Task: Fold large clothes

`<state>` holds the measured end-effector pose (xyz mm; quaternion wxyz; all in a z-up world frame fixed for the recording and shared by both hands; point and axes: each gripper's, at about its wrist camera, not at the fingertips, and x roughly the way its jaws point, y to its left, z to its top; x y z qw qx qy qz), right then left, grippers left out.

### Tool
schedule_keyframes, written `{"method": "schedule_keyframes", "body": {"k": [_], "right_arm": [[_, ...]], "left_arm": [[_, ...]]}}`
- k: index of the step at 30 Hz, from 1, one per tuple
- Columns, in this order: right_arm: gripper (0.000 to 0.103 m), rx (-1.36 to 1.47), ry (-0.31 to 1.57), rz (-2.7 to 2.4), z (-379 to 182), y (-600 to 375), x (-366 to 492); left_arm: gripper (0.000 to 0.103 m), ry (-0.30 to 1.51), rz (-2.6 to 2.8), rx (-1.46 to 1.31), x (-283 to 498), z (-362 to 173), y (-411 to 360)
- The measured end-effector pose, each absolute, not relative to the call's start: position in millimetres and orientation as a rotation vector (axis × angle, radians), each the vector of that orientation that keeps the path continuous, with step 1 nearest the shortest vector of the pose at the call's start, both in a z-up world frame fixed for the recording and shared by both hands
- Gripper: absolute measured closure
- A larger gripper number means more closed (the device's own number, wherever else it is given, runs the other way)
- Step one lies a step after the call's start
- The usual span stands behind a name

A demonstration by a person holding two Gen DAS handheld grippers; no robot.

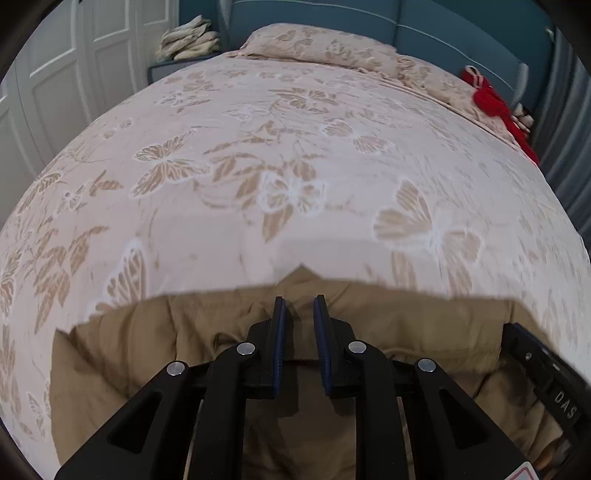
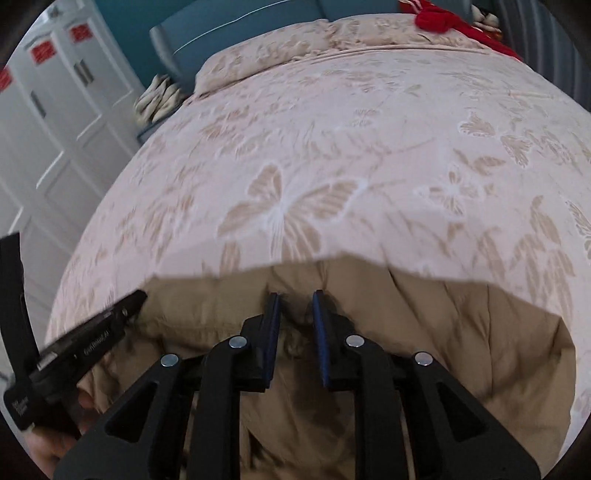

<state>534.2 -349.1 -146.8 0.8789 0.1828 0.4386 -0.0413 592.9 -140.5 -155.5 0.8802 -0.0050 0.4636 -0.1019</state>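
A tan garment (image 1: 388,325) lies bunched on the near part of the bed, its far edge across the lower third of both views; it also shows in the right wrist view (image 2: 461,332). My left gripper (image 1: 299,304) hovers over its middle, fingers a little apart, nothing between them. My right gripper (image 2: 295,299) stands over the same garment with a similar gap, empty. The right gripper's body shows at the right edge of the left wrist view (image 1: 546,373). The left gripper's body shows at the left of the right wrist view (image 2: 85,343).
The bed has a pink cover with beige butterflies (image 1: 295,166) and a matching pillow (image 1: 317,44) at the blue headboard (image 1: 443,26). Red cloth (image 1: 495,103) lies at the far right edge. Folded laundry (image 1: 188,38) sits on a nightstand by white wardrobe doors (image 1: 55,74).
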Motion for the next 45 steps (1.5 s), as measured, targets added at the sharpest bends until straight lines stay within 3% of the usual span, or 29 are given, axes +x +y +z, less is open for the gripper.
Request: {"method": "schedule_keyframes", "body": {"k": [18, 45], "right_arm": [[0.09, 0.278, 0.824, -0.116, -187.3, -334.6, 521.5], [0.09, 0.241, 0.775, -0.131, -190.0, -327.8, 522.0]], "left_arm": [[0.086, 0.791, -0.156, 0.073, 565.9, -186.6, -156.0], [0.086, 0.742, -0.076, 0.184, 562.7, -194.1, -173.5]]}}
